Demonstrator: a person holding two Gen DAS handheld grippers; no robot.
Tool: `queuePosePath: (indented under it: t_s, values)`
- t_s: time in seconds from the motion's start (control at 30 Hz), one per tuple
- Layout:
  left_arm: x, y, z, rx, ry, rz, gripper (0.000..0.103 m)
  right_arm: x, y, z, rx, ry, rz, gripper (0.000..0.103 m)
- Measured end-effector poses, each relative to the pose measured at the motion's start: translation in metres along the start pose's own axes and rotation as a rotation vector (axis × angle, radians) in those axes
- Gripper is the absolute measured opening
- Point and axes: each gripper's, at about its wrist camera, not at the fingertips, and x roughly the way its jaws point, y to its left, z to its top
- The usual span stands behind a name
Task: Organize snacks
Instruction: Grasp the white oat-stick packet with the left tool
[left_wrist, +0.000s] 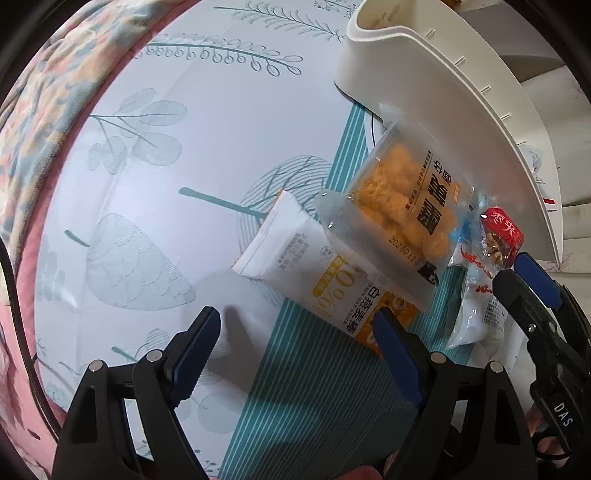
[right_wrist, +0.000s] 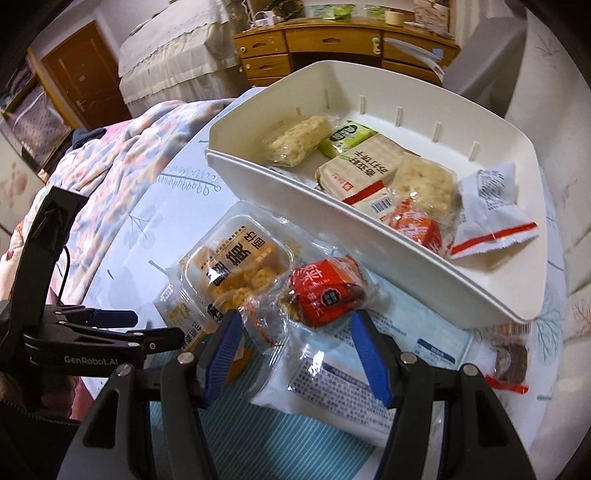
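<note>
A white snack bin (right_wrist: 369, 236) holds several packets; it also shows in the left wrist view (left_wrist: 443, 74). In front of it on the table lie a clear pack of yellow crisps (left_wrist: 402, 206) (right_wrist: 236, 266), a white and orange oat packet (left_wrist: 325, 273), a red-wrapped snack (right_wrist: 325, 291) (left_wrist: 502, 232) and a white flat packet (right_wrist: 332, 384). My left gripper (left_wrist: 295, 347) is open and empty, just before the oat packet. My right gripper (right_wrist: 295, 350) is open, its fingers either side of the red snack's clear wrapper, not closed on it.
A small dark snack in clear wrap (right_wrist: 509, 358) lies right of the white packet. The table has a pale leaf-print cloth (left_wrist: 166, 184) with a teal striped patch. A floral quilt (right_wrist: 110, 155) lies to the left. A wooden desk (right_wrist: 347, 40) stands behind.
</note>
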Motion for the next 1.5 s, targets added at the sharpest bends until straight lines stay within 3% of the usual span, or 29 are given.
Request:
queuePosePath:
  t_s: [0.67,1.1,1.2,1.33,1.5]
  values:
    - [0.020,-0.034,0.041,0.036,0.002,0.047,0.084,0.017,-0.014,0.006,-0.014,-0.008,0.006,0.062]
    - [0.027,-0.057,0.044,-0.003,-0.020,0.112,0.087,0.023,-0.012,0.010,-0.037,-0.018,0.028,0.059]
    - [0.026,-0.060,0.041,-0.010,-0.013,0.106,0.082,0.023,-0.012,0.010,-0.041,-0.016,0.031,0.059]
    - [0.022,-0.068,0.036,-0.013,-0.009,0.061,0.054,0.023,-0.011,0.010,-0.040,-0.013,0.029,0.059]
    - [0.022,-0.074,0.036,-0.037,0.006,0.043,0.047,0.021,-0.010,0.008,-0.036,-0.010,0.032,0.059]
